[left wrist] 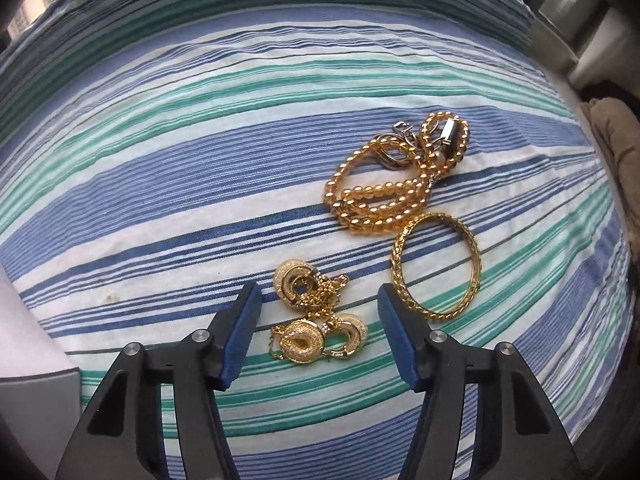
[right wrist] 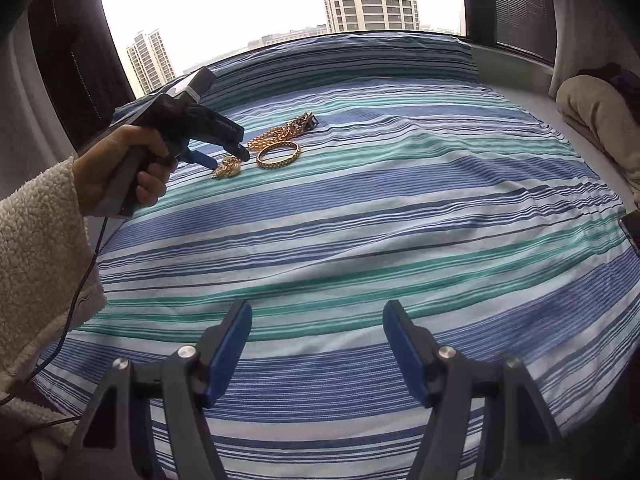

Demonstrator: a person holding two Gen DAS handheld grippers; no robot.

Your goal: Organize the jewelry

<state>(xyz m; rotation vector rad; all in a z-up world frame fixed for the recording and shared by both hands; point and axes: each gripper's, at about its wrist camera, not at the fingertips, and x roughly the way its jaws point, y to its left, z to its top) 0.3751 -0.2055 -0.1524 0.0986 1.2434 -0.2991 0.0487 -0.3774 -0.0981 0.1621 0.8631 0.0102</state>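
Note:
Gold jewelry lies on a striped blue, green and white cloth [left wrist: 160, 184]. A tangle of gold earrings and fine chain [left wrist: 316, 316] sits between the open jaws of my left gripper [left wrist: 318, 298], just above it. A gold bangle [left wrist: 438, 266] lies to its right. A gold beaded necklace [left wrist: 384, 184] with a silver clasp lies heaped beyond. In the right wrist view the left gripper [right wrist: 226, 160] hovers over the earrings [right wrist: 227, 169], beside the bangle [right wrist: 279, 155] and necklace [right wrist: 282, 133]. My right gripper [right wrist: 316, 336] is open and empty, low over the cloth [right wrist: 400, 220], far from the jewelry.
The cloth covers a window-side ledge; a window [right wrist: 280, 4] stands behind it. A beige bundle of fabric [right wrist: 596, 120] lies at the right edge. The hand holding the left gripper has a fleece sleeve [right wrist: 36, 264] and a trailing cable.

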